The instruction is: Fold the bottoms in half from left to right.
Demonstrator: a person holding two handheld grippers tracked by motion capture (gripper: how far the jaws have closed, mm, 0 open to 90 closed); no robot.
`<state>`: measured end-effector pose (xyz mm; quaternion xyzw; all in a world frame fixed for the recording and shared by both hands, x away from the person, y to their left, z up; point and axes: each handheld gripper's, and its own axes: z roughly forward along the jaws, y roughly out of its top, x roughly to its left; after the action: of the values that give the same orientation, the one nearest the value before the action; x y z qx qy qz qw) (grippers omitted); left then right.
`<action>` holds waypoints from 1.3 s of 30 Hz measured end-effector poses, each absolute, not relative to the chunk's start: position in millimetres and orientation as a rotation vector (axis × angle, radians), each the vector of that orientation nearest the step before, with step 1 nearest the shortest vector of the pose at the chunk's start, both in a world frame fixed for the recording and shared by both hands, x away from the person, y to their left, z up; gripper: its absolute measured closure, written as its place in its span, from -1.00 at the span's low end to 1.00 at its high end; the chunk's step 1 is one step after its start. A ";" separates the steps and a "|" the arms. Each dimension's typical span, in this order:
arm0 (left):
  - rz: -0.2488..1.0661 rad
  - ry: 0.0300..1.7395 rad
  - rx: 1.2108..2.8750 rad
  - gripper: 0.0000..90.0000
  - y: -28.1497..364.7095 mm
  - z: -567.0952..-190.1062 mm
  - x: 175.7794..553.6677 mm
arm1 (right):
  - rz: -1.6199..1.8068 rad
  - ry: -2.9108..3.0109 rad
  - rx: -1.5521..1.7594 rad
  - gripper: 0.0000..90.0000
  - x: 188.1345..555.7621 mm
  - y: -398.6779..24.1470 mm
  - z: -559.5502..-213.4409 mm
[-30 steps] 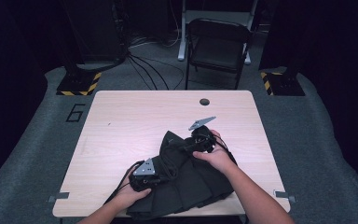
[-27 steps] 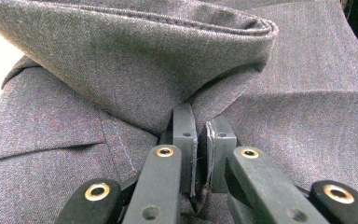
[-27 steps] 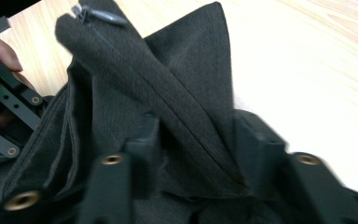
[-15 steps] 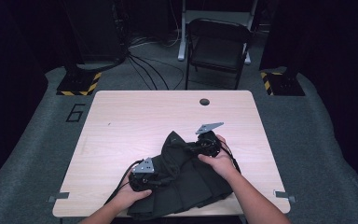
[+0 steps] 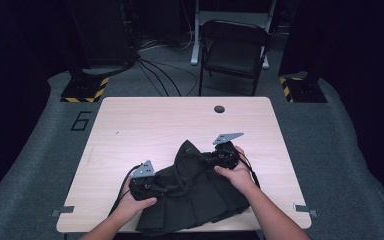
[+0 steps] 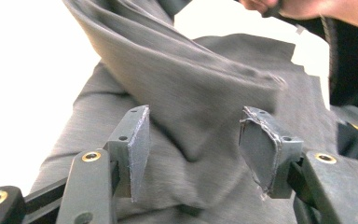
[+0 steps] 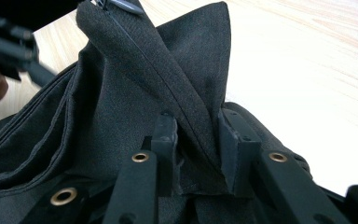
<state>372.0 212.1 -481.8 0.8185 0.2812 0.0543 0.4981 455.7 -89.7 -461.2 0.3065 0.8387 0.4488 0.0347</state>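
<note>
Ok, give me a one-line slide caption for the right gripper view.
Right hand-held gripper pinching a raised fold of the black pleated garment above the light wooden table.

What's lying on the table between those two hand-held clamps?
The dark pleated garment spans the whole stretch between the left gripper and the right gripper, as the high view shows. No bare tabletop shows between them.

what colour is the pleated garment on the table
Black, plain with no print. The pleated garment shows best in the high view, dark against the light wooden table.
</note>
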 end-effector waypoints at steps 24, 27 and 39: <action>0.161 0.859 1.889 -0.31 183.5 -456.3 418.0 | 1.407 2.561 0.955 0.49 453.1 -91.6 -462.7; 0.160 0.854 1.891 -0.33 176.3 -454.5 419.1 | 1.410 2.556 0.954 0.49 452.8 -91.6 -462.9; 0.183 0.906 1.931 -0.34 169.3 -463.9 421.4 | 1.419 2.552 0.949 0.49 452.0 -92.8 -463.6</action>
<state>421.4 169.3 -463.9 0.7913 0.3715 0.0750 0.4799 452.0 -92.8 -463.6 0.3090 0.8306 0.4618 0.0358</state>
